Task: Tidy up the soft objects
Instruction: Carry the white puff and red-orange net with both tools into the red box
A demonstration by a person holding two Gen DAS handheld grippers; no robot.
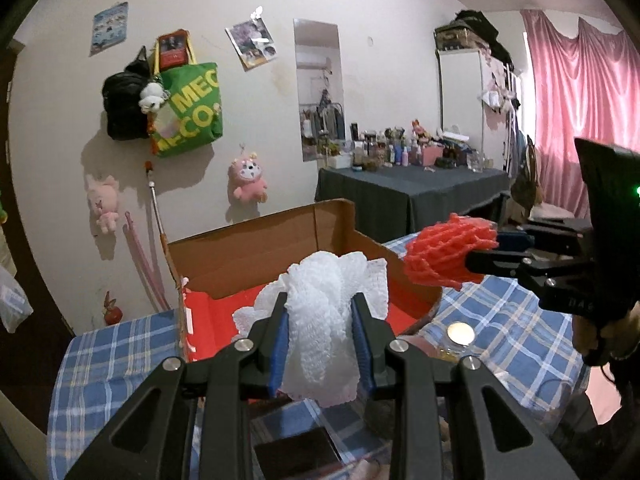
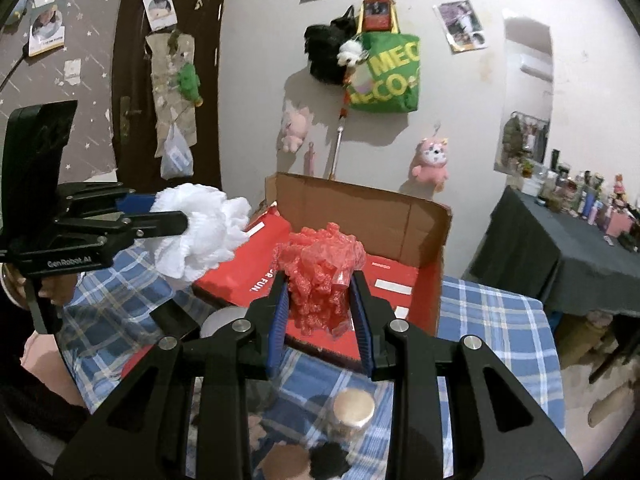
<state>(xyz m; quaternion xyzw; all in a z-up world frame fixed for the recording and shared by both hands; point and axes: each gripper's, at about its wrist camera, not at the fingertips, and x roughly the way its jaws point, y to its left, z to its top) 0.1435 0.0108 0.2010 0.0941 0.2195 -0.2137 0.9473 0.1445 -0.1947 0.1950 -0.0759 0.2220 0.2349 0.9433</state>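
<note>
My left gripper (image 1: 320,312) is shut on a white foam net (image 1: 320,320) and holds it above the near edge of an open cardboard box (image 1: 256,248) with a red inside. It also shows in the right wrist view (image 2: 200,236). My right gripper (image 2: 320,288) is shut on a red foam net (image 2: 320,276), held above the box (image 2: 360,212). In the left wrist view the red net (image 1: 448,252) hangs at the box's right side. The box stands on a table with a blue checked cloth (image 1: 112,360).
A glass jar with a metal lid (image 2: 354,408) stands on the cloth near the box, also seen in the left wrist view (image 1: 460,334). A dark-clothed table (image 1: 408,196) with bottles stands behind. Plush toys and bags hang on the wall.
</note>
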